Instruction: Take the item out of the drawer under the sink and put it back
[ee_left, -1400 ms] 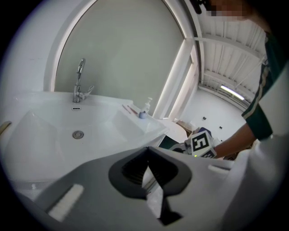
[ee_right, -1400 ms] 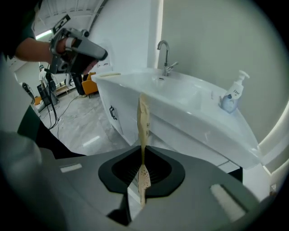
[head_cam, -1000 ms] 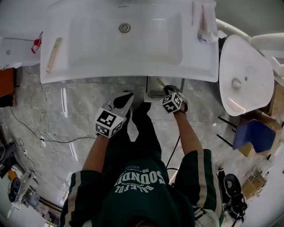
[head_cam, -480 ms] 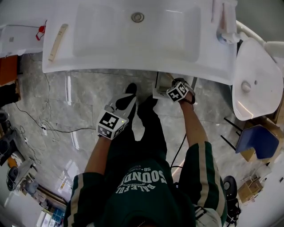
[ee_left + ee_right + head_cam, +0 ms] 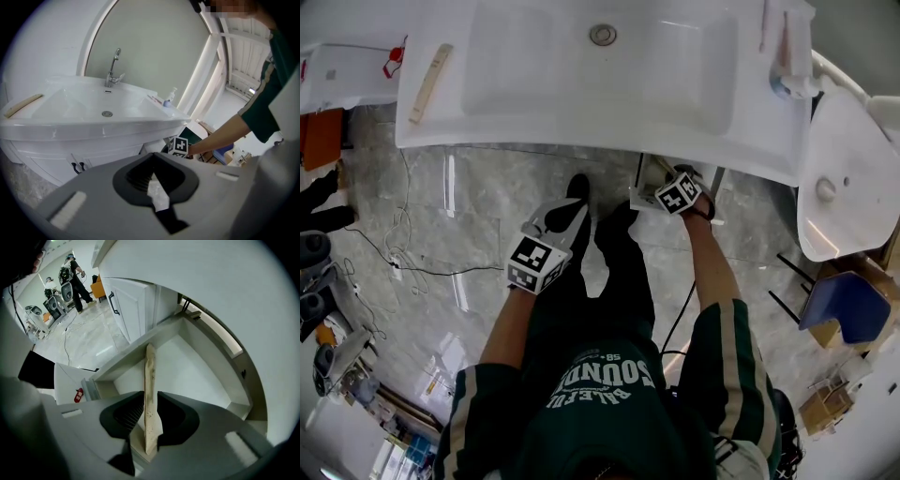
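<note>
Bright, even indoor light throughout. In the head view the white sink (image 5: 600,84) is nearly blown out, and the polished floor (image 5: 450,216) throws pale streaks of glare. Both gripper views bulge like a fisheye, with black corners. Beyond the left jaws a lit strip (image 5: 206,70) glows beside the mirror (image 5: 154,47), and the near foreground is soft. Ahead of the right jaws the drawer (image 5: 197,362) is evenly lit, while the pads (image 5: 122,416) sit in shadow.

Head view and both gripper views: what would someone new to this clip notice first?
The big white sink fills the top of the head view, with the person standing before it. The right tool points down into the open drawer under the sink, a pale wooden stick upright between its jaws, which have just been opening. The left tool hangs empty over the floor.
</note>
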`<action>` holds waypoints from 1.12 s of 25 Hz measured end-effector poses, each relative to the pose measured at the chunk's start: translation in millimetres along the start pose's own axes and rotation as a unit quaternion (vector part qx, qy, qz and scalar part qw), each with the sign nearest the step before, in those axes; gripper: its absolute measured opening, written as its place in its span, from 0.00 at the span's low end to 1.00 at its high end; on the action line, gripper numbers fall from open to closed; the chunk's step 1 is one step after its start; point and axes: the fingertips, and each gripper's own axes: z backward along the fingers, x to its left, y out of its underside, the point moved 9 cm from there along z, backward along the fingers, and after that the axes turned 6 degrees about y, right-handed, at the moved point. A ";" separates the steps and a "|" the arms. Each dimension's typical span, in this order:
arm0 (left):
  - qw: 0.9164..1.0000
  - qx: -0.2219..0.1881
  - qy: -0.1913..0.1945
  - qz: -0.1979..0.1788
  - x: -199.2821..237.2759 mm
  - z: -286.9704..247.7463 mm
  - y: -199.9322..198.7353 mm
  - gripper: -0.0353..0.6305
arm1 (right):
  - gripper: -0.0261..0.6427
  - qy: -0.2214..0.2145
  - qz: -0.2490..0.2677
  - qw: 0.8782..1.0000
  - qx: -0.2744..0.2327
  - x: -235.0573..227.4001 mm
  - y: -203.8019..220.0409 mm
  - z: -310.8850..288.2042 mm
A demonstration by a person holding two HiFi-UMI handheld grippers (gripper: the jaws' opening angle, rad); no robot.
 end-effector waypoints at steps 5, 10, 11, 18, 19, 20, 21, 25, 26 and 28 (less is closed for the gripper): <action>1.000 -0.010 0.017 -0.011 -1.4 -2.4 -17.9 0.13 | 0.14 0.010 -0.008 1.000 -0.016 -2.3 -7.2 20.5; 0.999 -0.021 0.027 -0.027 0.1 7.5 -39.9 0.13 | 0.14 0.018 -0.046 0.998 -0.047 1.4 -16.5 57.0; 0.999 -0.023 0.028 -0.031 0.4 10.2 -44.6 0.13 | 0.14 0.016 -0.059 0.997 -0.051 2.4 -17.0 64.8; 0.997 -0.046 0.037 -0.058 7.4 37.1 -76.9 0.13 | 0.06 0.021 -0.124 0.986 -0.113 20.6 -34.7 133.9; 0.996 -0.049 0.038 -0.060 7.5 41.5 -80.3 0.13 | 0.05 0.017 -0.127 0.984 -0.126 26.2 -38.8 146.6; 0.996 -0.051 0.038 -0.061 8.1 45.9 -84.1 0.13 | 0.04 0.014 -0.128 0.982 -0.139 32.0 -43.3 158.9; 0.996 -0.055 0.037 -0.063 9.3 50.2 -88.4 0.13 | 0.04 0.012 -0.127 0.980 -0.150 37.6 -48.3 170.8; 0.995 -0.085 0.028 -0.054 15.0 66.7 -110.0 0.13 | 0.04 -0.008 -0.149 0.967 -0.205 50.1 -66.8 216.0; 0.994 -0.091 0.028 -0.054 16.0 69.6 -115.5 0.13 | 0.04 -0.013 -0.159 0.962 -0.222 50.3 -71.4 227.5; 0.992 -0.099 0.031 -0.066 18.4 74.6 -126.3 0.13 | 0.04 -0.014 -0.166 0.953 -0.255 48.4 -85.2 253.9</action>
